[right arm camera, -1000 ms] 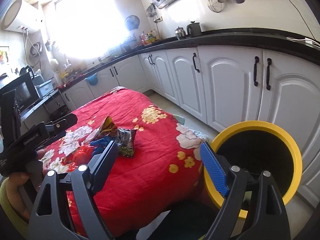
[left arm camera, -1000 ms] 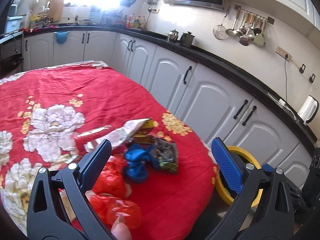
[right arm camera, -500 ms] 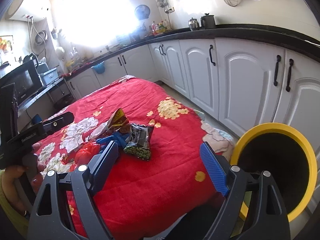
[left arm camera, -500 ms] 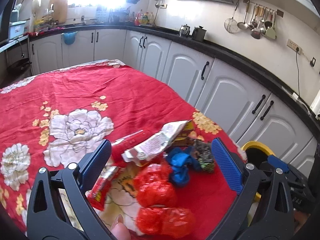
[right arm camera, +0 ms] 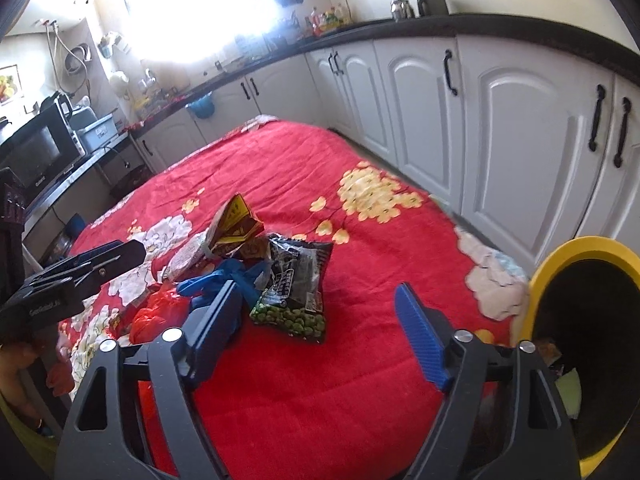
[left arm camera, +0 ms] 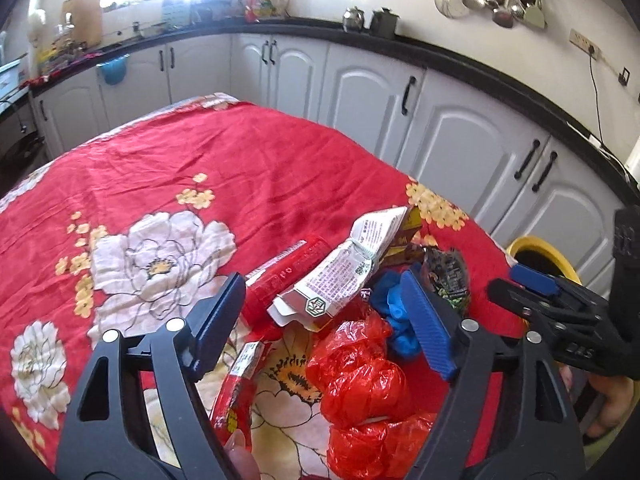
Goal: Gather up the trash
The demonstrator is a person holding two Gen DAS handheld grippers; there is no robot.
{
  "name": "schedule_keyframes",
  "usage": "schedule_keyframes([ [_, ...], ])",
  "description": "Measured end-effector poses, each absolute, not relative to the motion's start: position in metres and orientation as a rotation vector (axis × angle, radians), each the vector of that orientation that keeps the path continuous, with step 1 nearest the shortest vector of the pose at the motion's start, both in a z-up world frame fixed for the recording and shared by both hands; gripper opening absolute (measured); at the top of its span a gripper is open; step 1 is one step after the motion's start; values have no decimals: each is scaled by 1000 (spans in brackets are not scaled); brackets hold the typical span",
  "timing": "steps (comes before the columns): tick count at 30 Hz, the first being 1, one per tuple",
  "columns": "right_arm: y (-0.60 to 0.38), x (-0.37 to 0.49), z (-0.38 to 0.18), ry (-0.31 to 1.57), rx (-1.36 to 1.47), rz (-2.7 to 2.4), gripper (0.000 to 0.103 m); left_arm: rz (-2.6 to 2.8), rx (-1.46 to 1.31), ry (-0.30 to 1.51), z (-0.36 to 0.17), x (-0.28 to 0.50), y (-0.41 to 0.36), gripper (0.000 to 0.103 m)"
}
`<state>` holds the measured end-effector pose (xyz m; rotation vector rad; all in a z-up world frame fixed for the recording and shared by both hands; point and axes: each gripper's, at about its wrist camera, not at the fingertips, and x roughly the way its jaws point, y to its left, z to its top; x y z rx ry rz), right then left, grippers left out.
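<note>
Trash pile (left arm camera: 360,312) on red flowered cloth (left arm camera: 240,168), near corner closest to yellow bin (right arm camera: 580,264).

Left gripper (left arm camera: 324,316): jaws apart, just been closing, nothing clamped; silver wrapper (left arm camera: 340,272) and red bags (left arm camera: 360,380) of pile show between them.

Right gripper (right arm camera: 320,316): jaws apart, just been closing, empty; pea packet (right arm camera: 296,288) at pile's bin side shows between them.

Bin just beside cloth corner.
</note>
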<state>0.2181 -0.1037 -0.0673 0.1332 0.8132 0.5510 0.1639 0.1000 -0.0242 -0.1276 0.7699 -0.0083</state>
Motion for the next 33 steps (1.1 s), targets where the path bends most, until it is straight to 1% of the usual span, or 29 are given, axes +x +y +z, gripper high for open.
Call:
schedule_keyframes([
  [3,-97,227,-75,851,143,574,65,-21,-111,793,-28,172,97,68],
  [5,-92,233,-81,875,153,587,58,-28,-103,804,-31,178,96,67],
  [9,-90,242,-91,910,181,603,52,-49,-79,828,-35,191,92,61],
  [12,-90,246,-97,929,202,626,43,-65,-60,842,-38,201,87,61],
  [13,-91,246,-99,937,218,637,36,-71,-53,847,-39,204,86,61],
  [14,-94,246,-100,939,226,640,32,-80,-41,860,-41,209,84,61],
  [19,-101,242,-101,933,245,646,29,-94,-21,902,-52,224,78,53],
  [22,-107,239,-101,927,258,641,29,-98,-32,909,-55,227,79,46],
  [24,-110,236,-99,916,248,636,29,-104,-44,912,-55,228,79,37],
  [25,-110,234,-99,913,248,634,29,-103,-48,913,-56,229,80,35],
  [27,-114,233,-99,912,261,630,28,-104,-61,919,-56,229,81,24],
  [33,-126,229,-95,895,283,610,27,-101,-85,924,-60,224,83,22],
])
